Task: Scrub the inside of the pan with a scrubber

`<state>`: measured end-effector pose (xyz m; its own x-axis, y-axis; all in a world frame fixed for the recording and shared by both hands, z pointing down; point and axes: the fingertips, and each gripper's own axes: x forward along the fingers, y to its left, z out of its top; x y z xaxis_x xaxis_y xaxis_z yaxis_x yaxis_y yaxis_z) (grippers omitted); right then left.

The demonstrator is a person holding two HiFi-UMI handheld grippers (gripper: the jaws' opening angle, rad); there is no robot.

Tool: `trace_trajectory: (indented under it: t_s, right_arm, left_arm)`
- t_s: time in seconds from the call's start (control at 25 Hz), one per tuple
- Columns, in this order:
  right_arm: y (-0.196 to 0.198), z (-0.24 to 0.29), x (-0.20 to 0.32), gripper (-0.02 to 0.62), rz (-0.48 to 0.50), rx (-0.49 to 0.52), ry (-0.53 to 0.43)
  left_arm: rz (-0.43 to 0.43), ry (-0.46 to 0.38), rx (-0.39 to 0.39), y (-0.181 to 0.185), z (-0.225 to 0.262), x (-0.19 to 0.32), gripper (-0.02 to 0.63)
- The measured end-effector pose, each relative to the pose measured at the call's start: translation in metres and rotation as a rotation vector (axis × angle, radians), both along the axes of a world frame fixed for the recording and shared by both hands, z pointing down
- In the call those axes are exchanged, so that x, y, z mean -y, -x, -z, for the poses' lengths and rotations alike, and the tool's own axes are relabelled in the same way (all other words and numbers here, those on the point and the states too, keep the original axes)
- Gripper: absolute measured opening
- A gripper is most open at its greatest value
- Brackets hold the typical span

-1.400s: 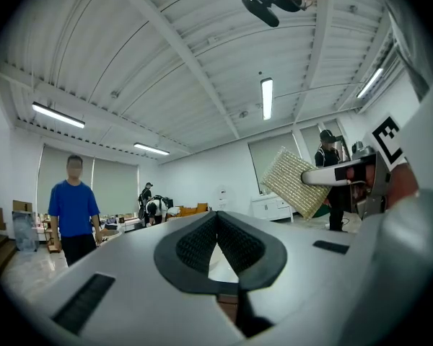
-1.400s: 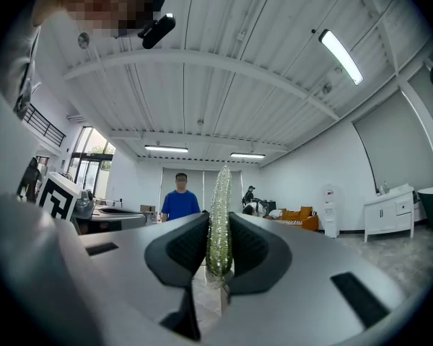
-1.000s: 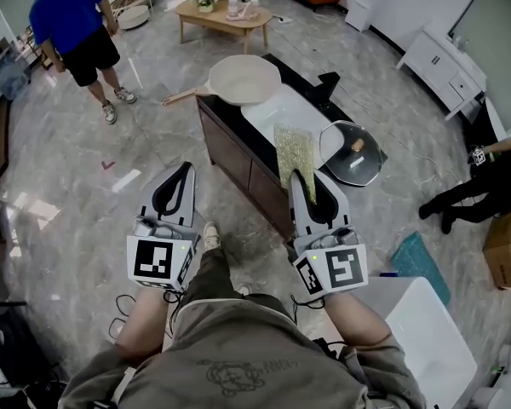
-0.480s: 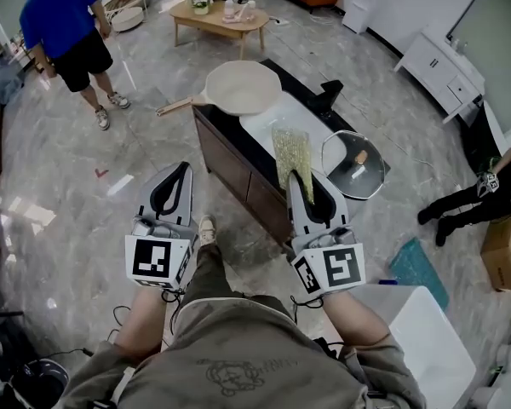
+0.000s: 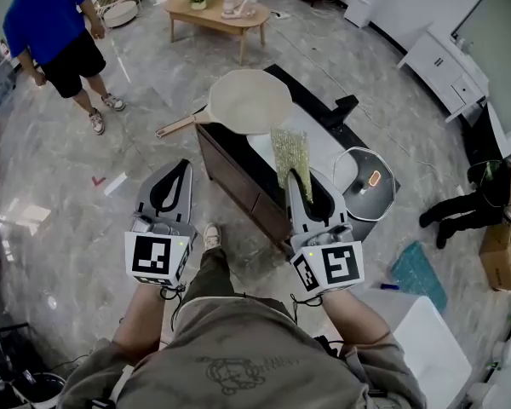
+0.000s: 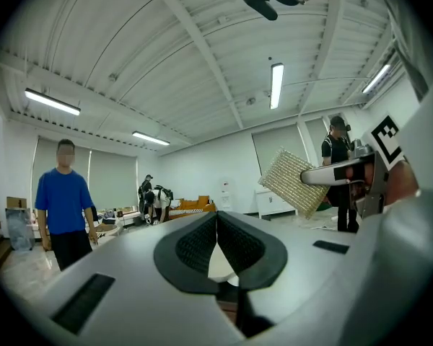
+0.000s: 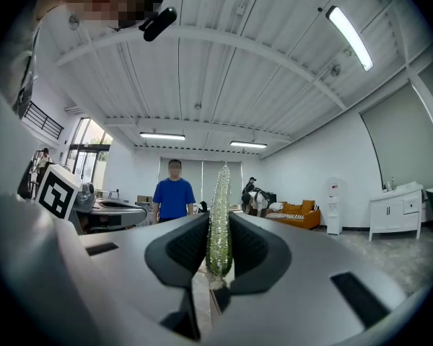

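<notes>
Since a moment ago the dark low bench (image 5: 238, 164) and everything on it have slid a little closer and rightward under the head view. The person in the blue shirt (image 5: 44, 25) has walked further off to the far left, and both grippers hang where they were, over the floor short of the bench. Nearest, the left gripper (image 5: 181, 174) is clenched on nothing, its ribbed pads meeting tip to tip. The right gripper (image 5: 295, 180) is clamped on the lower edge of the thin yellow-green woven mesh scrubber (image 5: 290, 150), which stands upright and edge-on out of the jaws with most of the sheet unsupported. Just beyond the right jaws a pale flat slab (image 5: 328, 147) lies on the bench top. Off to their right is a round glass lid with a dark rim (image 5: 364, 184); whether it rests on the bench end or the floor I cannot tell. Well ahead of both jaws, at the bench's far end, sits the round cream pan with a wooden handle (image 5: 249, 100), untouched, its handle and seemingly part of its rim overhanging the edge. That looks like the main risk: with the left jaws shut and empty, nothing steadies the pan, so a scrubbing push could spin it or shove it off the far end. A sheet gripped by one edge may also fold or slip out when pressed into the pan, and a wide swing of the right jaws could clip the lid.
</notes>
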<state>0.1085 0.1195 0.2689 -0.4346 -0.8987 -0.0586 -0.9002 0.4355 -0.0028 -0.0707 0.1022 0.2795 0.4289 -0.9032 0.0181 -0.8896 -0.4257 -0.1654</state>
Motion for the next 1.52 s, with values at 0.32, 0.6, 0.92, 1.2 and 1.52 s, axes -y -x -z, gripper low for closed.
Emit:
trace_trajectory:
  t_s: [0.32,0.6,0.92,1.2,1.52]
  right_arm:
    - [0.029,0.007,0.094,0.072,-0.032,-0.008,0.028]
    - [0.052,0.003,0.172,0.072,-0.067,-0.030,0.055]
    - [0.060,-0.033,0.235,0.072,-0.099,-0.090,0.150]
    - [0.048,-0.083,0.286,0.072,-0.072,-0.157,0.251]
    - [0.040,-0.153,0.345,0.072,-0.012,-0.242,0.356]
  left_arm:
    - [-0.052,0.046,0.032,0.030,-0.002,0.099,0.018]
    - [-0.124,0.120,0.149,0.050,-0.020,0.182,0.020]
    - [-0.266,0.329,0.320,0.043,-0.085,0.235,0.021]
    - [-0.352,0.531,0.483,0.025,-0.155,0.251,0.189]
    - [-0.333,0.737,0.616,0.036,-0.240,0.260,0.235]
